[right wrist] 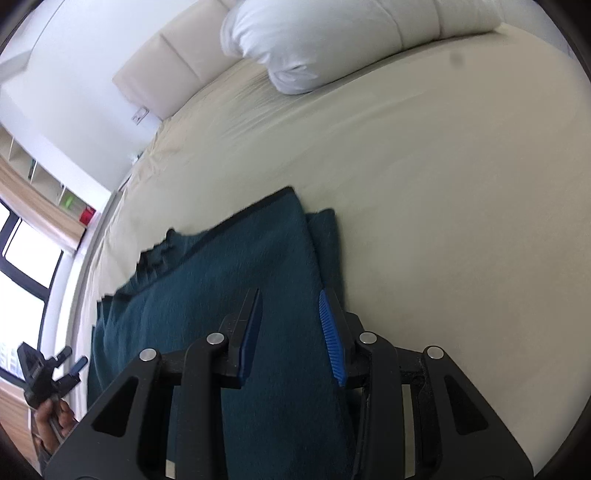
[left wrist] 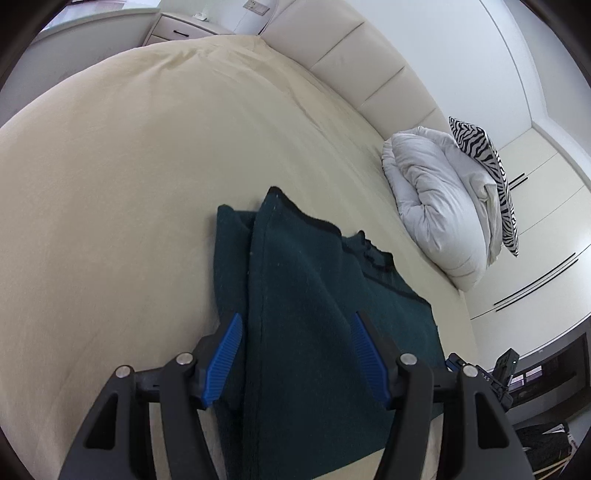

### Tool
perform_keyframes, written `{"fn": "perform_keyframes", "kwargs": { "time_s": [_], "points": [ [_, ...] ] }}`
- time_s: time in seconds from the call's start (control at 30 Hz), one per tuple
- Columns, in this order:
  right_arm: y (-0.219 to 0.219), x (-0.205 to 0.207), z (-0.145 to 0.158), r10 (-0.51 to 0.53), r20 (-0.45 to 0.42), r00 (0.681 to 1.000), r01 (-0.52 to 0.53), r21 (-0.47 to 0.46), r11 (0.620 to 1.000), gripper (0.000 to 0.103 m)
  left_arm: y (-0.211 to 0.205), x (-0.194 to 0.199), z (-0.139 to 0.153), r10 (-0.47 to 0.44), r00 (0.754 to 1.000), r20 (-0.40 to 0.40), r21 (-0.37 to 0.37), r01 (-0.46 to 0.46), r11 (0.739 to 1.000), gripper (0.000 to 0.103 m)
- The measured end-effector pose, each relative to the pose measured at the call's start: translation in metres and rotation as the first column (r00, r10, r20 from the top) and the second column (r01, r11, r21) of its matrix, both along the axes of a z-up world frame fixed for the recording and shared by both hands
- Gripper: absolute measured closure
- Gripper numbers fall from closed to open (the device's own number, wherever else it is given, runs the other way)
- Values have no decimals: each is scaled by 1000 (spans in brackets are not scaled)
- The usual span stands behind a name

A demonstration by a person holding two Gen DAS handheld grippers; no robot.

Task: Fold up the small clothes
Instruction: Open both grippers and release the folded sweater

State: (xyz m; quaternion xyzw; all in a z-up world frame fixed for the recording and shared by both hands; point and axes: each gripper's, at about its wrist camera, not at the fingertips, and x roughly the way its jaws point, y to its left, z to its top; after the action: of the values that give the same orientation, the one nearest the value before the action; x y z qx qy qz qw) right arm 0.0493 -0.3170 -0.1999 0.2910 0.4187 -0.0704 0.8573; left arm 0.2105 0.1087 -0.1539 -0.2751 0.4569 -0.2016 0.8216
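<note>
A dark teal knitted garment [left wrist: 306,295] lies on the cream bed sheet [left wrist: 129,184], with one side folded over along a long lengthwise crease. My left gripper [left wrist: 295,325] is open above its near end, with blue pads on either side of the fold. In the right wrist view the same garment [right wrist: 229,277] lies under my right gripper [right wrist: 291,306], which is open with its jaws over the garment's right edge. The left gripper [right wrist: 48,373] and the hand holding it also show at the lower left of that view.
A folded white duvet [left wrist: 436,203] and a zebra-print pillow [left wrist: 487,166] sit against the padded headboard [left wrist: 369,55]. A bedside drawer unit [left wrist: 177,29] stands at the far corner. Wardrobe doors [left wrist: 535,240] are to the right. A window [right wrist: 22,266] and shelves are left.
</note>
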Motion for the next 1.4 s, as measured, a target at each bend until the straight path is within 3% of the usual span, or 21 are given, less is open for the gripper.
{"fn": "perform_keyframes", "kwargs": {
  "time_s": [0.13,0.3,0.5,0.57,0.77,0.87,1.03,1.13,1.2,1.3,1.4],
  "points": [
    [37,-25,0,102,-8,995,-103,-98,990,71,1,-26,-9,15,1000,-8,9,-15,1000,39],
    [61,-48,6,128,-24,992,-130,-167,977,71,-5,-40,-9,4,1000,6,78,-5,997,45],
    [63,-63,12,93,-37,995,-100,-245,964,71,-9,-50,-13,-20,1000,11,178,17,984,66],
    [58,-68,7,70,-58,996,-82,-234,969,71,-11,-53,-15,-33,999,8,193,31,981,76],
    [52,-75,-2,45,-64,997,-58,-210,976,73,-16,-60,-25,-80,997,-15,235,81,969,93],
    [56,-75,0,33,-60,998,-46,-244,969,73,-13,-61,-24,-84,996,-16,230,85,969,95],
    [38,-89,7,-88,-7,996,85,-202,976,73,-12,-61,-25,-87,996,-13,237,88,967,95],
    [39,-84,-5,-43,-77,996,29,-183,983,72,-13,-61,-25,-83,996,-16,232,85,969,96],
    [48,-82,-9,-9,-100,995,-15,-229,973,75,-12,-61,-24,-86,996,-15,234,87,968,96],
    [48,-85,-9,-17,-103,995,-7,-225,974,97,-12,-61,-22,-89,996,-12,239,89,967,96],
    [43,-89,-9,-28,-98,995,8,-198,980,98,-11,-62,-21,-94,995,-12,247,94,964,96]
  ]
}}
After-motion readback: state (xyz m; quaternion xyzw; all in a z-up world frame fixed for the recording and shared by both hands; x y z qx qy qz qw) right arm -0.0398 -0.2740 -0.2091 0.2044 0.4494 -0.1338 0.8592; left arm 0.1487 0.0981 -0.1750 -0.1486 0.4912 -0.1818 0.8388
